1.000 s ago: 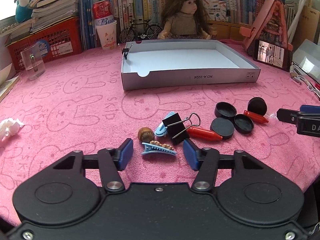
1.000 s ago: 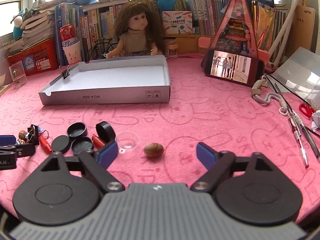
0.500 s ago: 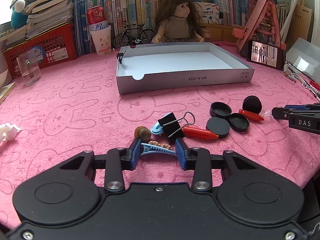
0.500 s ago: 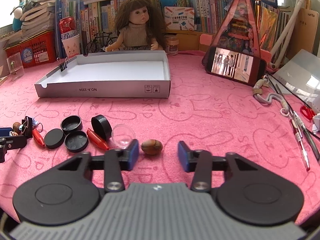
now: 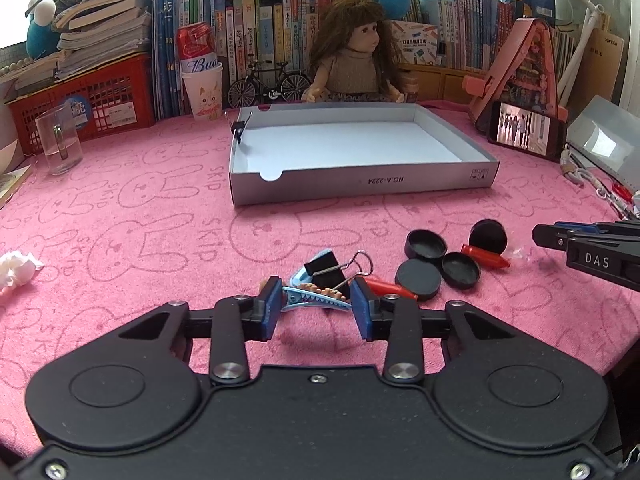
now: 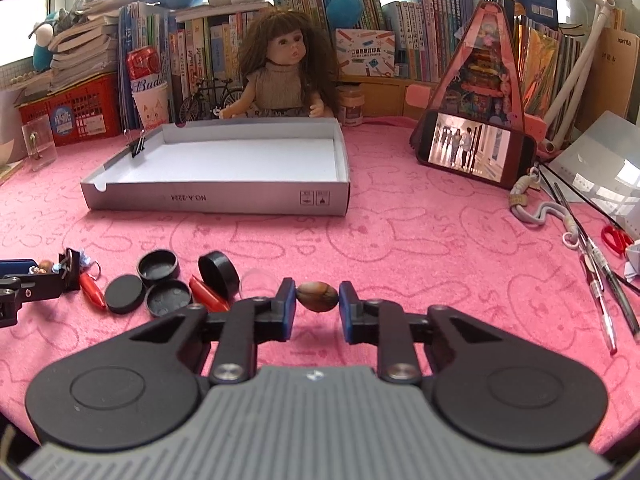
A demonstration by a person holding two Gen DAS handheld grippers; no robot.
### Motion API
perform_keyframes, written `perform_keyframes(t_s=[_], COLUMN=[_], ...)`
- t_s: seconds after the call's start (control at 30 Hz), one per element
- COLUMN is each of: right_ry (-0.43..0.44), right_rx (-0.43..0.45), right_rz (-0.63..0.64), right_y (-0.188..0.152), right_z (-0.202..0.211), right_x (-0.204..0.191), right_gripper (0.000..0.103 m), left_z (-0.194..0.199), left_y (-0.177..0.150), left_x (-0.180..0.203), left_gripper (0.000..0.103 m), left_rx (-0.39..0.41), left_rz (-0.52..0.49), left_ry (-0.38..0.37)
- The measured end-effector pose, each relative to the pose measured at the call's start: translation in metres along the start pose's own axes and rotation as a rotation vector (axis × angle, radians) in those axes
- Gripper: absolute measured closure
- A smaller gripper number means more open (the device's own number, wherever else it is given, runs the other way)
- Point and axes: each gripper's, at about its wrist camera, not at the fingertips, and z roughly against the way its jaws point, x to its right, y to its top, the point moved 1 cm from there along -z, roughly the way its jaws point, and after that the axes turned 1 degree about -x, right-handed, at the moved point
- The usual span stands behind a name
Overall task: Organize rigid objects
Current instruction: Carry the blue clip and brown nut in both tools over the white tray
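My left gripper (image 5: 316,303) is shut on a blue toothed hair clip (image 5: 320,298), pads on its two ends, low over the pink cloth. Just beyond lie a black binder clip (image 5: 326,273), a brown acorn (image 5: 263,282) half hidden by the left finger, red caps (image 5: 385,286) and several black round lids (image 5: 418,279). My right gripper (image 6: 317,299) has a brown nut (image 6: 318,295) between its blue pads. Its jaws are closing and both pads touch the nut. A white shallow box (image 5: 360,184) stands empty farther back.
A clear little dome (image 6: 256,280) sits left of the nut. Pens (image 6: 600,280), scissors (image 6: 616,236) and a propped phone (image 6: 474,148) are on the right. A glass (image 5: 60,144) and crumpled tissue (image 5: 18,270) are on the left. A doll (image 6: 280,72) and books line the back.
Both grippers went from wide open to closed in: the left onto the blue hair clip, the right onto the brown nut. Both crept slightly forward.
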Motion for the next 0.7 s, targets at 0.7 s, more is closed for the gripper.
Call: perform_keyframes(t_s=[0.7], right_ry=[0.014], right_rx=[0.016], right_rz=[-0.014], right_y=[0.004], right_z=[0.006], right_x=[0.000], right_gripper=[0.076], left_z=[0.005], left_y=[0.017], left_x=[0.007], left_gripper=[0.067], left_rx=[0.034], left_rz=[0.003], left_ry=[-0.028])
